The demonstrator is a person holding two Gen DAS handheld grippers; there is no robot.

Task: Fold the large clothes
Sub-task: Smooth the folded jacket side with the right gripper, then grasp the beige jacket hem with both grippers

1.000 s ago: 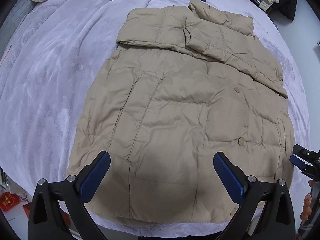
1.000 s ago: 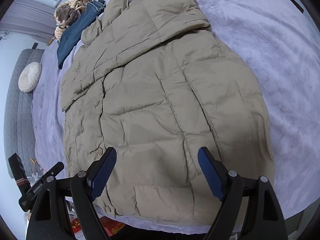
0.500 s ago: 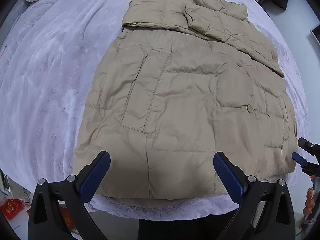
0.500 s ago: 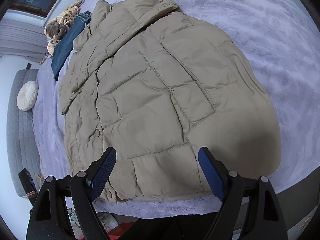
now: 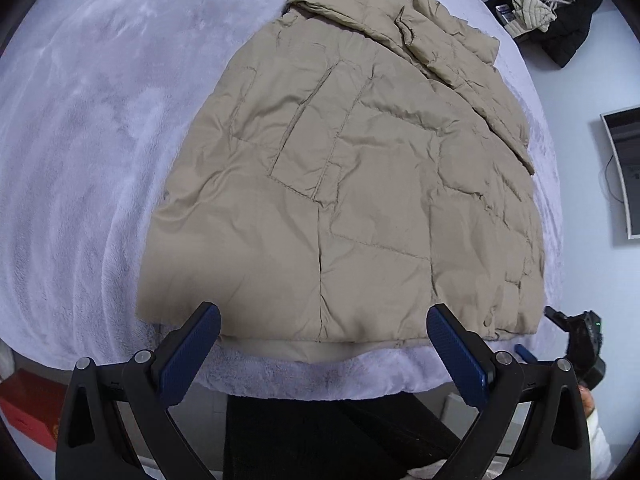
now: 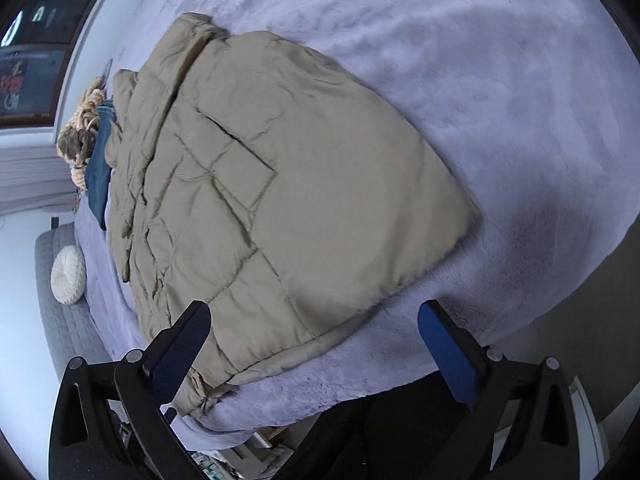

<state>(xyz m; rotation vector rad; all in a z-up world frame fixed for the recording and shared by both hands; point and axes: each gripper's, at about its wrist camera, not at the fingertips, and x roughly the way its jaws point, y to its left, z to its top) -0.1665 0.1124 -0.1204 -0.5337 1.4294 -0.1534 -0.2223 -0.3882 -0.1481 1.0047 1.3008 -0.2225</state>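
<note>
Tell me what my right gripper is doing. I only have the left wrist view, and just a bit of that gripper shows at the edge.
Observer: The right gripper is above the jacket's near hem. Its jaws are opening. The hem shows between them, but the pads press on nothing.
Operator: Is there anything off to the side that I can't see?
Observer: A round white cushion rests on a grey quilted surface beside the blanket.
Operator: And past the jeans?
Observer: A tan braided bundle lies right against the jeans, at the far end of the jacket.
</note>
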